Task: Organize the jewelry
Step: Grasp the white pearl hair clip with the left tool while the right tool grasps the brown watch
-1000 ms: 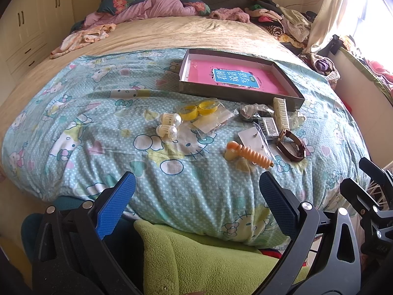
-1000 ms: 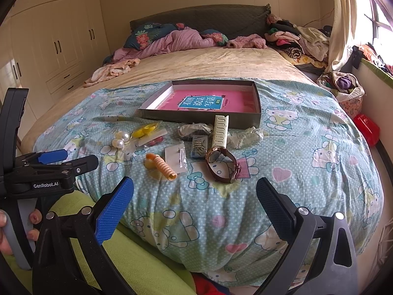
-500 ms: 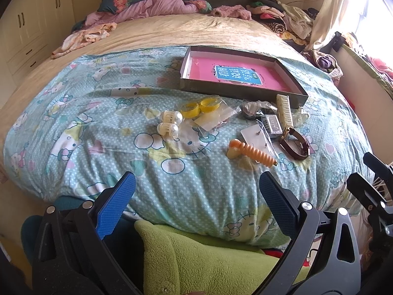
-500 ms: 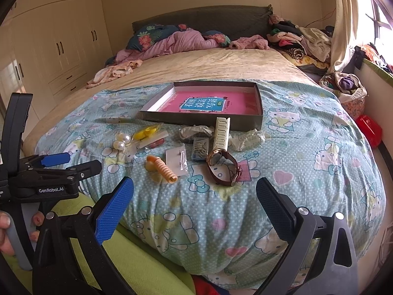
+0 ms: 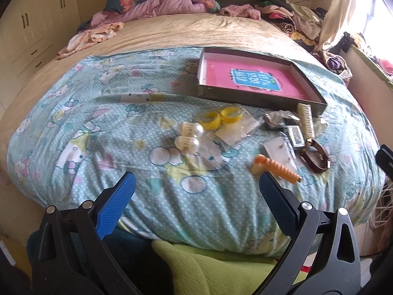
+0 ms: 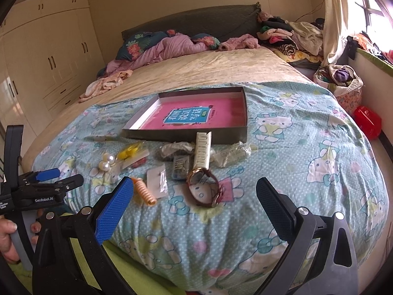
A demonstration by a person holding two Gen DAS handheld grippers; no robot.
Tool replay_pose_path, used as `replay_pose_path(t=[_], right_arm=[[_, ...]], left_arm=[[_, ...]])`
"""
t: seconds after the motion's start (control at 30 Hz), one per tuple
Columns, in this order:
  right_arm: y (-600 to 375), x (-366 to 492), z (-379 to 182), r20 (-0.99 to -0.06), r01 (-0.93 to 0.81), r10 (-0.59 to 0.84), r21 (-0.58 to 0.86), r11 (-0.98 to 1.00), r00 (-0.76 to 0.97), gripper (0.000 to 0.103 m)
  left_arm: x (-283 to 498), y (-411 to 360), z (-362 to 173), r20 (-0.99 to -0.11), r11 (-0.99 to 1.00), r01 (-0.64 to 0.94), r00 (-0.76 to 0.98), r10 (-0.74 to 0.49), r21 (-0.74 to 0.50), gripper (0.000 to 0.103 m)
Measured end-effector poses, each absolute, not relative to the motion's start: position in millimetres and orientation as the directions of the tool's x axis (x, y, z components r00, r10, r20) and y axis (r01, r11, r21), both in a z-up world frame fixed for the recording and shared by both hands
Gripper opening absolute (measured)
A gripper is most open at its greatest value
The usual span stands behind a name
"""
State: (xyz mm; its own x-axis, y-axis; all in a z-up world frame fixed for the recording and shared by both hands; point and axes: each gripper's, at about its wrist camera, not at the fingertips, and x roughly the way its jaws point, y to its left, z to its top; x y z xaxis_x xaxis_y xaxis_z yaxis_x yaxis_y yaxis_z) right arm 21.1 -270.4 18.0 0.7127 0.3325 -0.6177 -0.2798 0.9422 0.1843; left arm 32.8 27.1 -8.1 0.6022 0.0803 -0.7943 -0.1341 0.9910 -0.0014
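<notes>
Jewelry lies scattered on a patterned blue quilt (image 5: 122, 132) in front of a shallow grey box with a pink bottom (image 5: 253, 78) (image 6: 194, 115). I see two pearl hair clips (image 5: 189, 137) (image 6: 106, 161), yellow rings (image 5: 221, 118), an orange spiral tie (image 5: 277, 169) (image 6: 145, 191), a brown watch (image 5: 315, 156) (image 6: 203, 189), a cream hair comb (image 6: 202, 152) and small plastic bags. My left gripper (image 5: 196, 204) hangs open over the quilt's near edge. My right gripper (image 6: 194, 204) is open too, empty, just short of the watch.
Crumpled bedding and pillows (image 6: 172, 46) lie at the headboard, piled clothes (image 6: 289, 36) at the far right. Wardrobes (image 6: 49, 61) line the left wall. A red container (image 6: 367, 121) sits on the floor to the right. A green cushion (image 5: 221, 270) is below the grippers.
Both grippers have moved forward toward the bed, so the jewelry and box appear closer. Both stay open and nothing on the quilt has moved.
</notes>
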Motion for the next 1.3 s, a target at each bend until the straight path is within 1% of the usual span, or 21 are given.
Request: replay_pose_path(t=[0.13, 0.23, 0.33, 0.53, 0.67, 0.7, 0.73, 0.8, 0.87, 1.03, 1.1, 1.13, 1.17, 1.2, 1.23, 1.27, 1.3], right_arm=[[-273, 36, 12, -0.635, -0.283, 0.327, 0.174, 0.943, 0.700, 0.099], [-274, 47, 3, -0.661, -0.291, 0.337, 0.184, 0.939, 0.671, 0.099], [-271, 54, -6, -0.677, -0.299, 0.336, 0.176, 0.938, 0.655, 0.099], [-264, 69, -26, -0.706, -0.323, 0.349, 0.177, 0.930, 0.616, 0.099], [-258, 77, -35, -0.720, -0.344, 0.353, 0.168, 0.924, 0.598, 0.099], [-257, 79, -37, -0.723, -0.347, 0.353, 0.166, 0.923, 0.593, 0.099], [-256, 82, -40, -0.728, -0.349, 0.351, 0.163, 0.923, 0.589, 0.099], [-255, 86, -45, -0.736, -0.355, 0.351, 0.160, 0.921, 0.579, 0.099], [-252, 91, -51, -0.749, -0.360, 0.341, 0.147, 0.921, 0.568, 0.099], [-242, 101, -68, -0.776, -0.388, 0.310, 0.092, 0.917, 0.549, 0.099], [-239, 106, -74, -0.785, -0.393, 0.304, 0.084, 0.916, 0.540, 0.098], [-238, 107, -77, -0.789, -0.395, 0.303, 0.084, 0.915, 0.535, 0.097], [-236, 109, -80, -0.791, -0.402, 0.306, 0.085, 0.912, 0.529, 0.092], [-234, 111, -83, -0.796, -0.409, 0.308, 0.084, 0.909, 0.522, 0.087], [-232, 112, -86, -0.802, -0.413, 0.302, 0.076, 0.907, 0.515, 0.079], [-230, 113, -88, -0.803, -0.417, 0.295, 0.064, 0.907, 0.518, 0.074], [-228, 113, -90, -0.800, -0.425, 0.293, 0.052, 0.904, 0.524, 0.073]], left_arm=[[44, 45, -14, -0.809, 0.988, -0.156, 0.580, 0.095, 0.004, 0.095], [50, 59, -20, -0.822, 0.987, -0.152, 0.567, 0.052, -0.042, 0.095], [58, 68, -29, -0.838, 0.986, -0.161, 0.543, 0.051, -0.044, 0.095], [78, 71, -47, -0.864, 0.990, -0.127, 0.503, 0.015, -0.057, 0.095], [92, 71, -58, -0.863, 0.992, -0.102, 0.506, -0.009, -0.070, 0.093], [95, 71, -60, -0.863, 0.993, -0.096, 0.505, -0.011, -0.068, 0.091], [98, 71, -62, -0.862, 0.994, -0.088, 0.506, -0.013, -0.066, 0.083], [106, 71, -67, -0.864, 0.994, -0.082, 0.503, -0.017, -0.067, 0.074], [112, 70, -70, -0.866, 0.995, -0.077, 0.500, -0.014, -0.060, 0.070], [122, 66, -78, -0.865, 0.998, -0.049, 0.501, -0.014, -0.044, 0.056], [124, 66, -80, -0.862, 0.998, -0.039, 0.506, -0.022, -0.048, 0.054], [124, 65, -80, -0.860, 0.998, -0.035, 0.509, -0.025, -0.050, 0.051], [125, 65, -80, -0.858, 0.998, -0.030, 0.512, -0.029, -0.051, 0.050], [125, 65, -80, -0.855, 0.998, -0.023, 0.517, -0.035, -0.055, 0.046], [126, 66, -80, -0.853, 0.998, -0.020, 0.520, -0.038, -0.056, 0.043], [127, 66, -80, -0.852, 0.998, -0.016, 0.521, -0.044, -0.061, 0.041], [127, 66, -80, -0.851, 0.998, -0.011, 0.523, -0.051, -0.066, 0.038]])
